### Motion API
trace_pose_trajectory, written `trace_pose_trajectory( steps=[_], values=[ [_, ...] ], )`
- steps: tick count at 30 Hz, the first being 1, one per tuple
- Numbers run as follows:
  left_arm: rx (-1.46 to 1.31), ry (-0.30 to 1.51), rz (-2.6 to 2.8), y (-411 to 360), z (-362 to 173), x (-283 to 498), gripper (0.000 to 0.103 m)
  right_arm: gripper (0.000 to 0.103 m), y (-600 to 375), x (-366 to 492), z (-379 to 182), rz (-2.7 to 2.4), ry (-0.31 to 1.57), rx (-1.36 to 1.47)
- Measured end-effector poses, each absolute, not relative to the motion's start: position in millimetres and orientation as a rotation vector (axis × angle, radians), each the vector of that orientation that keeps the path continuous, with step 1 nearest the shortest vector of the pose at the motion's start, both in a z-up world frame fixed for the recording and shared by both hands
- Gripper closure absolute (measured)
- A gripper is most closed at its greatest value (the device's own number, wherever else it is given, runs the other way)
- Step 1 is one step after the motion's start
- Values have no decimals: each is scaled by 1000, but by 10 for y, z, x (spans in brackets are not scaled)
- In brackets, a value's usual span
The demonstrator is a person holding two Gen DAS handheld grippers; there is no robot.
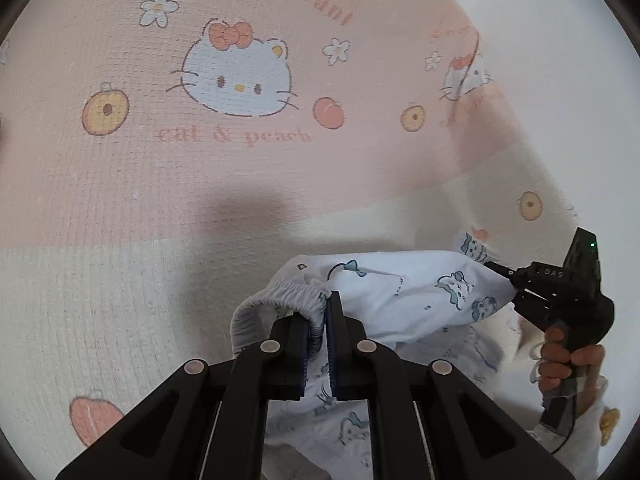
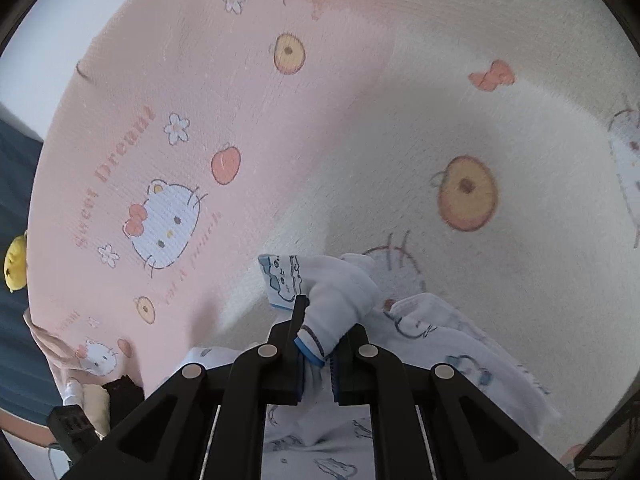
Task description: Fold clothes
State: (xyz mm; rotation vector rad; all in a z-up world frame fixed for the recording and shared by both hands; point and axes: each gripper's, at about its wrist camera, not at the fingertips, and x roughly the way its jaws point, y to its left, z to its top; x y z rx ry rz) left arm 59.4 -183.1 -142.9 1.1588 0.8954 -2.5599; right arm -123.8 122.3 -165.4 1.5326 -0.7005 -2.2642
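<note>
Blanket: a big soft blanket (image 1: 160,184) fills most of both views. The far part is pink and the near part is cream. It has cat faces, bows, flowers, peaches and the words "cat & peach" printed on it.

Clothes: a small white garment (image 1: 400,292) with little blue cartoon animals lies on the cream part of the blanket, near the cameras. It has a bunched stretchy band (image 1: 280,296) at its left end and a blue-edged hem at the other end. It hangs stretched between the two grippers, and more of it sags below them.

Left gripper: the left gripper (image 1: 320,340) is black with blue pads. Its two fingers are close together and pinch the stretchy band of the garment.

Right gripper: the right gripper (image 2: 318,344) is black too. Its fingers squeeze a rolled-up bit of the garment with the blue edge. In the left wrist view it sits far to the right, gripping the right end of the cloth.

Hand: a person's hand (image 1: 568,356) wraps around the handle of the right gripper.

Yellow thing: a small yellow thing (image 2: 16,260) shows at the far left edge, past the blanket. It is too small to tell what it is.
</note>
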Motion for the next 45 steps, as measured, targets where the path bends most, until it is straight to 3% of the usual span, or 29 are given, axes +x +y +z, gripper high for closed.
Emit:
trace_pose_trajectory(
  steps=[24,30,37,39,45],
  values=[
    [1363,987,-2483,-1430,-1709,909,97,96,1665,-696,-1807,-2180,-864,1660],
    [1428,947,-2453,-1356,-1878,910,97,95,1653,-578,-1834,-2221,-749,1707],
    [1499,882,-2434,-1271,-2069,876,97,94,1547,-454,-2018,-2293,-435,1879],
    [1504,838,-2438,-1238,-2074,860,97,89,1543,-453,-2066,-2301,-401,1899],
    [1501,805,-2441,-1203,-2055,861,97,87,1593,-407,-2043,-2299,-402,1873]
  ],
)
